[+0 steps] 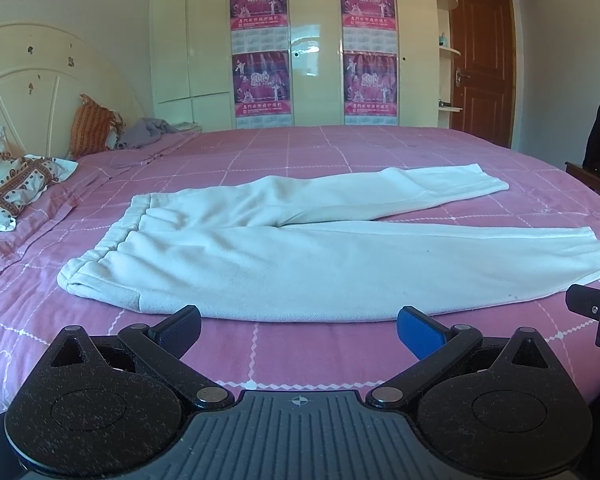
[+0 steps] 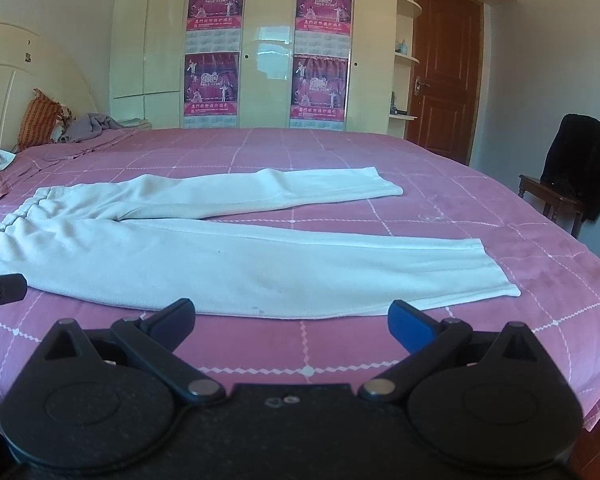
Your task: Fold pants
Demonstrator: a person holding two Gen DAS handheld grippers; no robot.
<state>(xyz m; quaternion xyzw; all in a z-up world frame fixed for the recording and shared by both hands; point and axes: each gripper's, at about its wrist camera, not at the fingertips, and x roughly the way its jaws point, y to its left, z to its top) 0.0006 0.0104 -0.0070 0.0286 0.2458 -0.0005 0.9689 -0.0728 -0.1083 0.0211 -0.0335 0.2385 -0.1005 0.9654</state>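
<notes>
White pants (image 1: 284, 256) lie flat on the pink bed, waistband to the left, both legs spread apart to the right; they also show in the right wrist view (image 2: 228, 252). My left gripper (image 1: 299, 330) is open and empty, just short of the near edge of the pants by the waist end. My right gripper (image 2: 292, 322) is open and empty, just short of the near leg's edge toward the cuff. The right gripper's tip shows at the left wrist view's right edge (image 1: 596, 312); the left gripper's tip shows at the right wrist view's left edge (image 2: 0, 292).
The pink checked bedspread (image 1: 340, 148) covers the bed. Pillows (image 1: 16, 184) and a grey garment (image 1: 148, 132) lie by the headboard at left. A cream wardrobe (image 1: 312, 40) with posters and a brown door (image 1: 482, 60) stand behind. A chair with a black jacket (image 2: 578, 164) stands at right.
</notes>
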